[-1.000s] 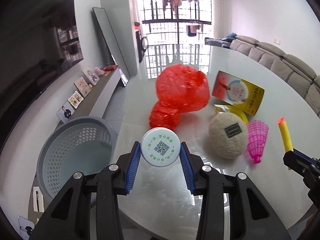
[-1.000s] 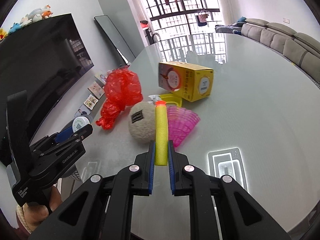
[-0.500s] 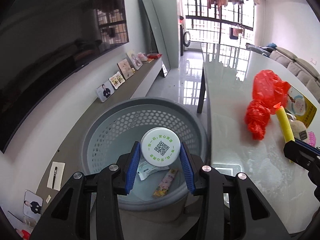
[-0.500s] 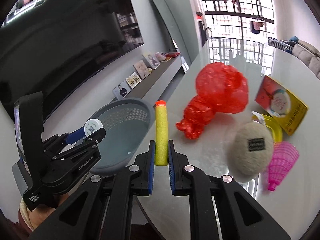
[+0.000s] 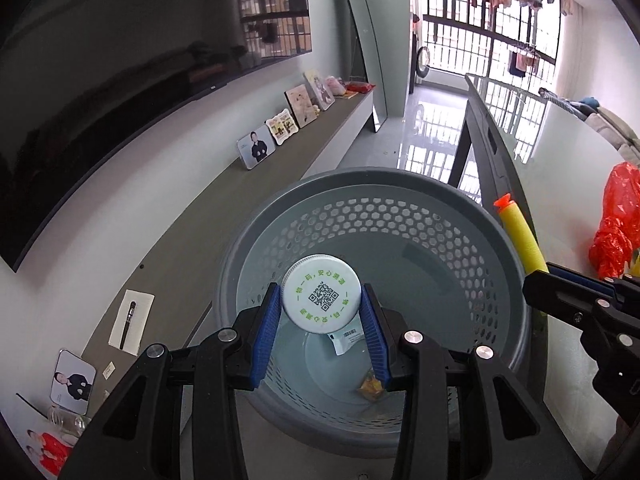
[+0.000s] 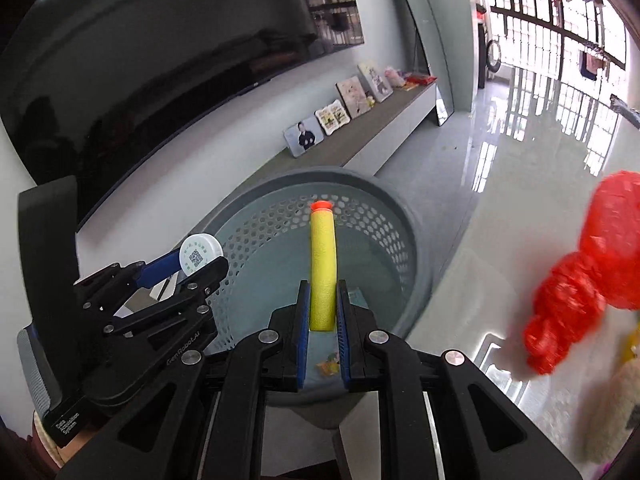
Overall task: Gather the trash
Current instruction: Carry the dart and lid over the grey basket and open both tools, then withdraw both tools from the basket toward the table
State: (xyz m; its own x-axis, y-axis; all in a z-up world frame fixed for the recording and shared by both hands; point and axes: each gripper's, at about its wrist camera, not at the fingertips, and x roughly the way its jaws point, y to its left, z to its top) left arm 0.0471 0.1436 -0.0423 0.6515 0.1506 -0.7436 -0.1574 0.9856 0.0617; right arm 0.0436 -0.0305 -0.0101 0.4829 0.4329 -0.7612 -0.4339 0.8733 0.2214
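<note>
My left gripper point(image 5: 322, 312) is shut on a white round cap point(image 5: 321, 294) with a green-ringed QR code, held over the grey perforated basket point(image 5: 400, 216). My right gripper point(image 6: 323, 312) is shut on a yellow foam dart point(image 6: 322, 264) with an orange tip, also over the basket point(image 6: 360, 184). The dart point(image 5: 520, 236) and right gripper show at the right of the left wrist view; the cap point(image 6: 200, 255) and left gripper show at the left of the right wrist view. A white wrapper point(image 5: 346, 338) and an orange scrap point(image 5: 370, 386) lie in the basket.
The basket stands on the floor beside the white table's edge point(image 5: 504, 168). A red plastic bag point(image 6: 592, 272) and a beige plush ball point(image 6: 612, 412) lie on the table. A grey wall shelf point(image 5: 240, 200) holds photo frames under a dark TV.
Both grippers have swung left from over the table to above the basket, still holding the cap and the dart. The table items have slid to the right edge of view.
</note>
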